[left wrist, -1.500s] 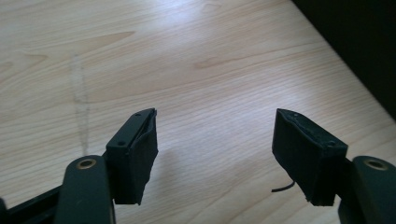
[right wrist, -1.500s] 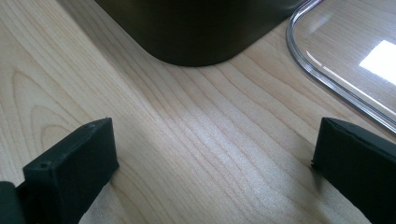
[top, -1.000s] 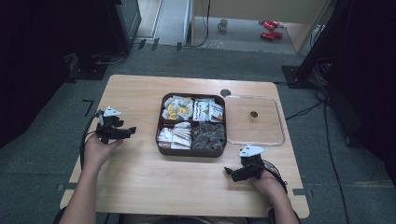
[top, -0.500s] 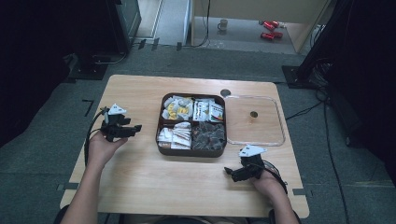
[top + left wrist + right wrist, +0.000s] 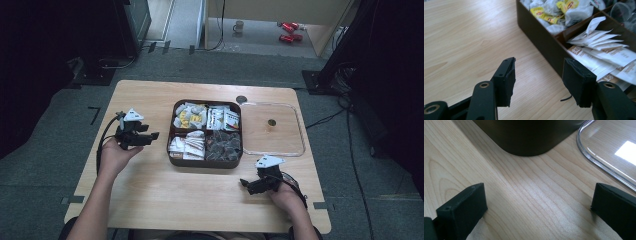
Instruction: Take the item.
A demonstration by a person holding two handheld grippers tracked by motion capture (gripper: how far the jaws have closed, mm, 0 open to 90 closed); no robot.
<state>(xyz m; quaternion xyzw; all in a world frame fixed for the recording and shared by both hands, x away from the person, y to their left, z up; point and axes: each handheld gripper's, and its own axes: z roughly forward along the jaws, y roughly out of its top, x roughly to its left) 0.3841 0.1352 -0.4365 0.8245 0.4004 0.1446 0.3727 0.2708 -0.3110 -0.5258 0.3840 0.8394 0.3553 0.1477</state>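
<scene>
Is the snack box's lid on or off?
Off. The clear lid lies flat on the table beside the box, whose compartments are uncovered.

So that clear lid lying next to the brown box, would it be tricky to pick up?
Probably. The clear lid lies flat on the table, so fingers would likely struggle to get under its thin rim. It looks glossy, so perhaps slippery, and likely light enough to slide when pushed.

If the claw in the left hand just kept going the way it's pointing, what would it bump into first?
Most likely the dark side wall of the compartment box. The left claw is open, angled toward that wall, with bare wooden table between. Height is hard to judge; it might pass over onto the paper sachets.
</scene>
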